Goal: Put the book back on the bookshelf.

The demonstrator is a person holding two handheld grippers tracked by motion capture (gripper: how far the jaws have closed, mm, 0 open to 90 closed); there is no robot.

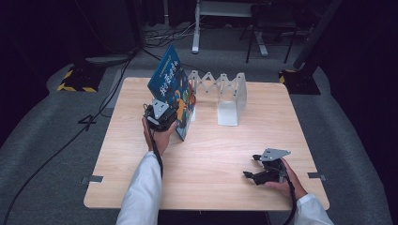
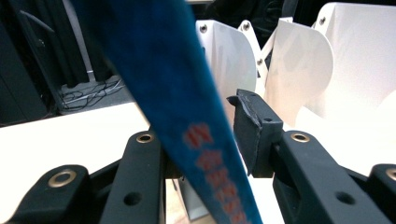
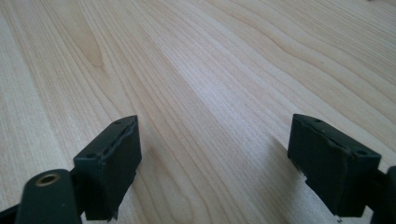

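Note:
A blue picture book (image 1: pixel 171 89) stands tilted on the wooden table (image 1: pixel 211 154), leaning at the left end of a white accordion book rack (image 1: pixel 225 93). My left gripper (image 1: pixel 162 115) is at the book's near edge. In the left gripper view the blue book (image 2: pixel 187 93) passes between the jaws of my left gripper (image 2: pixel 201 135). A thin gap shows between it and the right pad (image 2: pixel 252 130); the left pad is hidden behind the book. My right gripper (image 1: pixel 256 171) rests low over the table's front right, and in its own view it (image 3: pixel 215 154) is open with only bare wood (image 3: pixel 187 56) between its jaws.
The rack's white dividers (image 2: pixel 303 70) stand close behind the book. Cables (image 1: pixel 94 117) and stand bases (image 1: pixel 75 77) lie on the grey floor beyond the table's far and left edges.

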